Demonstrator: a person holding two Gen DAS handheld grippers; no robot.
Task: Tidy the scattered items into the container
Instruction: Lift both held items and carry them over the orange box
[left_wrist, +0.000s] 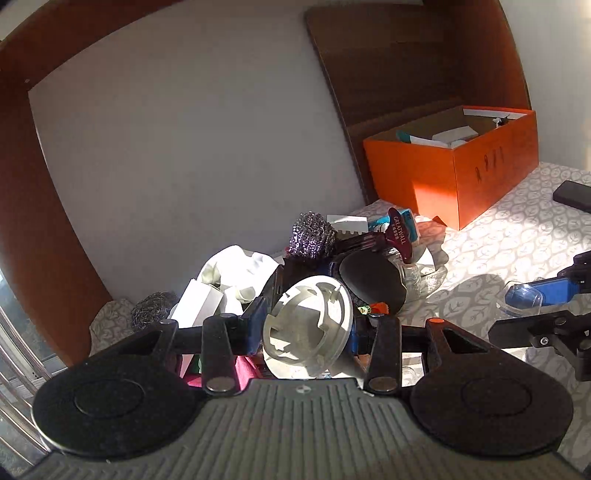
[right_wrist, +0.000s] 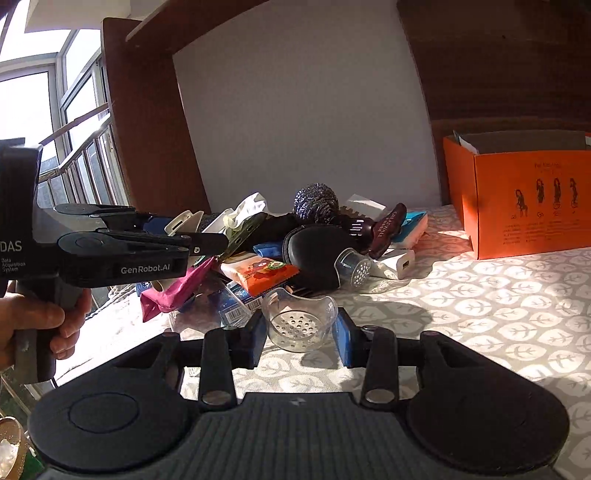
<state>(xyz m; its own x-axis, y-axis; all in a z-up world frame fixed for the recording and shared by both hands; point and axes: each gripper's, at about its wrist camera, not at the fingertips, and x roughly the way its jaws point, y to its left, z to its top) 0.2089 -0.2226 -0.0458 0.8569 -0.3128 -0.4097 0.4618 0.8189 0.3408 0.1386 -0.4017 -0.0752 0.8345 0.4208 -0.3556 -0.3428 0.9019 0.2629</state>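
Observation:
My left gripper (left_wrist: 306, 328) is shut on a white round slotted plastic disc (left_wrist: 306, 328) and holds it above the pile of scattered items (left_wrist: 332, 254). It also shows from the side in the right wrist view (right_wrist: 177, 229), still holding the disc (right_wrist: 183, 221). My right gripper (right_wrist: 299, 332) is shut on a clear perforated plastic cup (right_wrist: 299, 321) just above the patterned tablecloth (right_wrist: 480, 314). It shows at the right edge of the left wrist view (left_wrist: 532, 299). The orange cardboard box (left_wrist: 454, 166) stands open at the back right and holds several items; it also shows in the right wrist view (right_wrist: 528, 206).
The pile holds a steel scourer (right_wrist: 316, 201), a black oval pad (right_wrist: 314, 254), a dark red corkscrew (right_wrist: 388, 229), an orange snack packet (right_wrist: 262, 273), a magenta cloth (right_wrist: 173, 291) and a white power bank (right_wrist: 399, 264). A black phone (left_wrist: 574, 195) lies at the far right. A wooden frame (right_wrist: 147, 129) stands left.

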